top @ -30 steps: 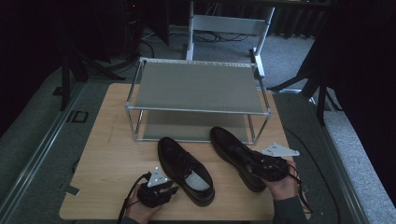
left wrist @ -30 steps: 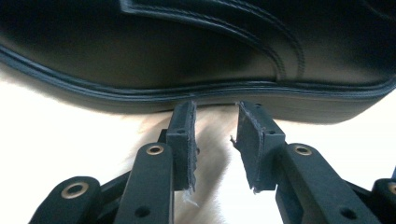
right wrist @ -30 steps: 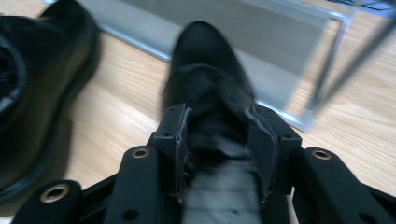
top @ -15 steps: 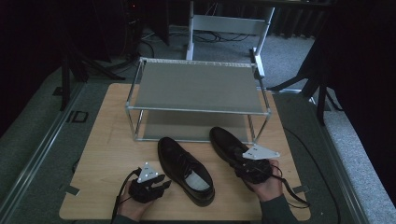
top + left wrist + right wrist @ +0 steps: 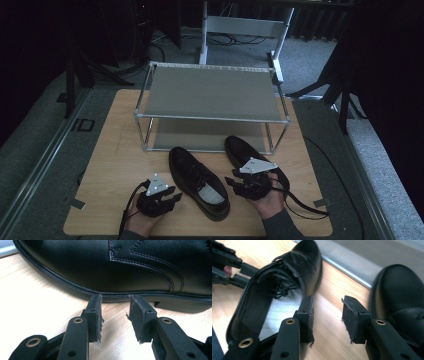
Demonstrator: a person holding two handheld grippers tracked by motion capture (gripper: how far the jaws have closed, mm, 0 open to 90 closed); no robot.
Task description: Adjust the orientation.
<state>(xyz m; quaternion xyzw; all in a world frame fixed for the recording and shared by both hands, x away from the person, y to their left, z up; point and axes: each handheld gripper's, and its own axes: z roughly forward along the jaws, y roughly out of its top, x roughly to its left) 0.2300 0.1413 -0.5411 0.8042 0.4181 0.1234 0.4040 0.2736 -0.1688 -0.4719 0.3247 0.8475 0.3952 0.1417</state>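
The left hand-held gripper [image 5: 172, 199] sits low near the front edge of the worktop [image 5: 115, 160], left of centre, held in the person's left hand [image 5: 142, 222]. Its jaws stand apart with nothing between them and have just been opening; in the left gripper view [image 5: 115, 315] the pads stop just short of the welted sole edge of the left black leather shoe [image 5: 125, 267], with bare wood between them.

The right hand-held gripper [image 5: 235, 184], carried by the right hand [image 5: 270, 200], lies near the front edge too, right of centre, in the gap between the two shoes. Its jaws are also released and grip nothing, though they have just been closing a little. In the right gripper view [image 5: 327, 315] its pads hang over bare worktop, the open mouth of the left shoe [image 5: 274, 290] to one side and the toe of the right black leather shoe [image 5: 402, 295] to the other.

The left shoe [image 5: 197, 181] lies in the middle of the worktop's front half, heel towards the front edge, toe pointing at the rack. The right shoe [image 5: 240, 150] lies just beside it, towards the right edge, partly under the right hand-held gripper.

Behind both, a two-tier metal shoe rack [image 5: 212, 95] stands across the back half of the worktop, its shelves bare.
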